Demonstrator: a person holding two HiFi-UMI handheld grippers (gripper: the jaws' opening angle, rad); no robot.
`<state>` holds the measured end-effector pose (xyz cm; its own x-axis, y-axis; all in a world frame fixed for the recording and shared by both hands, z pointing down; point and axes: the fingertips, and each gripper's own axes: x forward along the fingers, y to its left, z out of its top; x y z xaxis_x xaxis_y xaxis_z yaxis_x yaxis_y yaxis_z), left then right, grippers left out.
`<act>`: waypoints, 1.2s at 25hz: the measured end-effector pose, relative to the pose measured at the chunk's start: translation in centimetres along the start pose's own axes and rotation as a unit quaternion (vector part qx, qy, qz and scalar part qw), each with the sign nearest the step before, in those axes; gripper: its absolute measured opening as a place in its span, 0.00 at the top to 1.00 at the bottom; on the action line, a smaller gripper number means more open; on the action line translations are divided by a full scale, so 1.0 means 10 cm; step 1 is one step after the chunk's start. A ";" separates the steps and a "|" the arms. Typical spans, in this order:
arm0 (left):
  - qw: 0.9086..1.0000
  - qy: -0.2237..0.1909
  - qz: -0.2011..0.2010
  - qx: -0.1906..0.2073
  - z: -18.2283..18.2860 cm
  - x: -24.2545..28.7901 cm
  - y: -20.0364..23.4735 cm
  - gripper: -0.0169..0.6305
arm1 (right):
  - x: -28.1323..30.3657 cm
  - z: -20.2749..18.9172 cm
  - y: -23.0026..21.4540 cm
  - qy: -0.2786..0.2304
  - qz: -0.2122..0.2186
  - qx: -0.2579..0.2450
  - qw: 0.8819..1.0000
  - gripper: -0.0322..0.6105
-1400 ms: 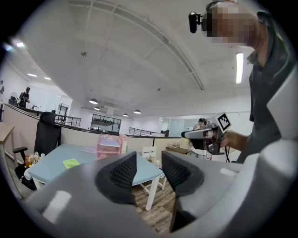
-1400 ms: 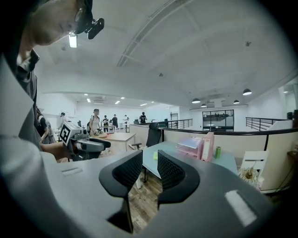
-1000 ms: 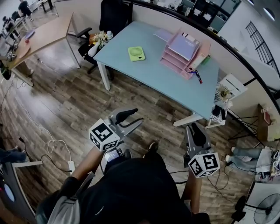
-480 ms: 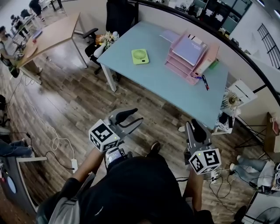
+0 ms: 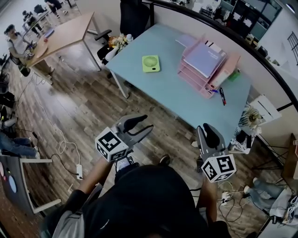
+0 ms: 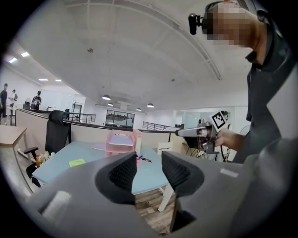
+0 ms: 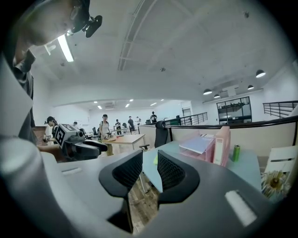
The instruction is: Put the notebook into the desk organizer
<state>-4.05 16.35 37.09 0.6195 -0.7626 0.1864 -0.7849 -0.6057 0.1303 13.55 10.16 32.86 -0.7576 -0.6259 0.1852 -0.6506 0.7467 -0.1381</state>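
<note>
A pink desk organizer (image 5: pixel 201 69) stands at the far right of the light blue table (image 5: pixel 158 86). A lavender notebook (image 5: pixel 205 57) lies on its top tray, and a paler one (image 5: pixel 185 41) lies flat on the table behind it. The organizer (image 6: pixel 120 143) also shows far ahead in the left gripper view, and in the right gripper view the organizer (image 7: pixel 205 149) stands to the right. My left gripper (image 5: pixel 143 123) (image 6: pixel 148 172) and right gripper (image 5: pixel 205 128) (image 7: pixel 150 169) are held over the wooden floor, short of the table. Both stand slightly open with nothing between the jaws.
A green desk fan (image 5: pixel 151 63) lies mid-table, and pens (image 5: pixel 221 95) lie by the organizer. A black chair (image 5: pixel 135 14) and flowers (image 5: pixel 118 42) stand at the table's far left end. A wooden desk (image 5: pixel 65 32) is at upper left, with cables (image 5: pixel 60 148) on the floor.
The head view has shifted: the blue table now sits slightly lower and further right in frame. Both grippers keep their place and their jaw gaps.
</note>
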 end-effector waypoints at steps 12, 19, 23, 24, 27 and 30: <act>0.999 0.018 0.039 0.010 0.14 0.71 -0.06 0.70 | 0.12 0.01 -0.80 -0.010 0.042 0.015 0.999 0.82; 0.999 0.034 0.034 0.025 0.24 0.99 -0.07 0.70 | 0.15 0.01 -1.06 -0.026 0.042 0.031 0.998 0.82; 0.998 0.042 0.027 0.023 0.23 1.08 0.05 0.70 | 0.20 -0.02 -1.13 -0.021 0.032 0.037 0.999 0.82; 0.999 0.043 0.022 0.023 0.23 1.10 0.08 0.70 | 0.21 -0.02 -1.14 -0.020 0.028 0.038 0.999 0.82; 0.999 0.036 0.004 0.017 0.26 1.20 0.22 0.70 | 0.27 -0.01 -1.19 -0.017 0.010 0.038 0.999 0.82; 0.999 0.035 -0.022 0.014 0.24 1.35 0.40 0.70 | 0.35 -0.02 -1.27 -0.011 -0.019 0.037 0.999 0.82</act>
<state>1.18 3.07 37.76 0.6498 -0.7185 0.2480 -0.7560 -0.6447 0.1129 19.13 -1.48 35.47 -0.7334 -0.6582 0.1703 -0.6797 0.7047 -0.2036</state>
